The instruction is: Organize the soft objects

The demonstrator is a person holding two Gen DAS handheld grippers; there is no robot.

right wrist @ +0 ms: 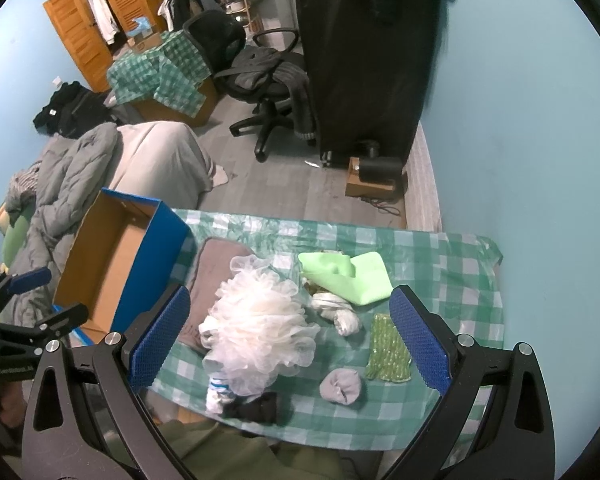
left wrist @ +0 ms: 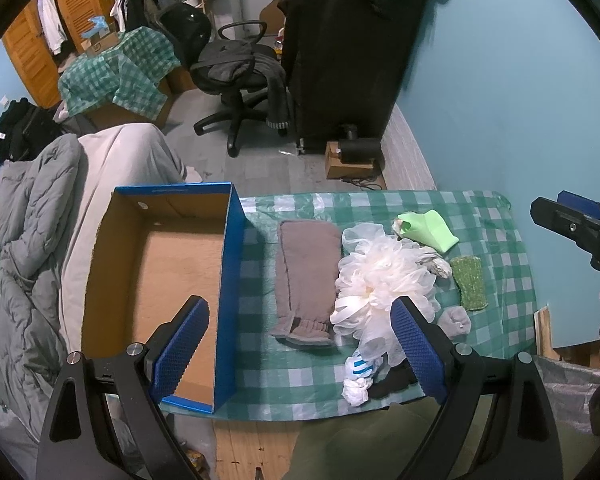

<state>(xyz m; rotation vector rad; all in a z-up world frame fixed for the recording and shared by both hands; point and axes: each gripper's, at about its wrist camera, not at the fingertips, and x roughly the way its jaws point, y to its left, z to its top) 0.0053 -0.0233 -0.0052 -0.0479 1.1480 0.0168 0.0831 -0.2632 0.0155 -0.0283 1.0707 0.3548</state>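
A: Checked green cloth (left wrist: 300, 376) is covering the table, and every soft item is sitting on it. Nothing is lying in the box (left wrist: 160, 272) yet; its cardboard floor is showing bare.

B: So I'm logging the task as not started?

A: Judging so. The white mesh pouf (right wrist: 260, 336) is sitting mid-table, overlapping the folded brown towel (left wrist: 306, 280), which is lying just beside the box's blue wall. Behind the pouf, the light green cloth (right wrist: 348, 276) and a white rolled sock (right wrist: 340, 316) are touching. The green scrub pad (right wrist: 388, 352) and the grey balled sock (right wrist: 340, 386) are lying nearer the front edge, apart from each other. A white-and-blue sock (left wrist: 358, 380) and something black (right wrist: 260, 404) are peeking out under the pouf.

B: Grippers?

A: The left gripper (left wrist: 300, 356) is hanging above the box's near wall and the towel, jaws spread wide, carrying nothing. The right gripper (right wrist: 288, 344) is hovering over the pouf, likewise wide and empty.

B: Remaining?

A: All eight pieces, as far as I'm counting.
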